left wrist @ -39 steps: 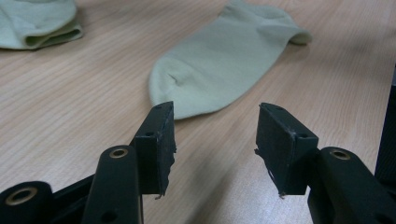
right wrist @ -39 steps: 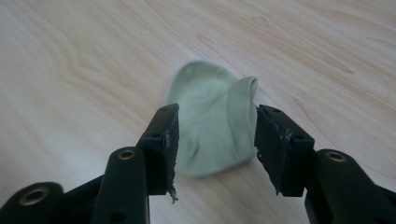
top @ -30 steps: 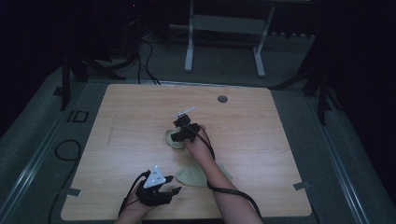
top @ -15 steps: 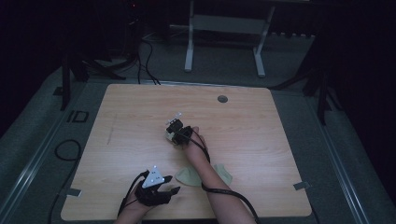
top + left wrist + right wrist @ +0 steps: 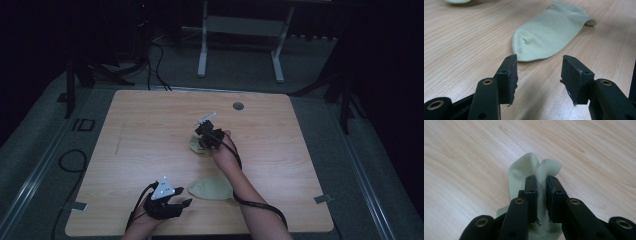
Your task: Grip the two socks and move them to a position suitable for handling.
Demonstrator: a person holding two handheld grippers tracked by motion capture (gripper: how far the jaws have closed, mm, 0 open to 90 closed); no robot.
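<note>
At mid-table, right gripper (image 5: 541, 195): jaws pinched on a bunched sock (image 5: 524, 172).
Left gripper (image 5: 537, 77): jaws spread wide, nothing held.
Socks counted: two, pale green.
Flat sock (image 5: 549, 32): laid near the table (image 5: 150, 130) front edge.

1. The room is dark; light falls mainly on the wooden table (image 5: 150, 150) at its middle.
2. The table's top is pale wood grain with rounded corners and a round grommet hole (image 5: 238, 106) near its far edge.
3. Grey carpet floor (image 5: 45, 150) surrounds the table.
4. Black cables (image 5: 155, 60) trail across the floor behind.
5. A white metal frame (image 5: 240, 40) stands beyond the table.
</note>
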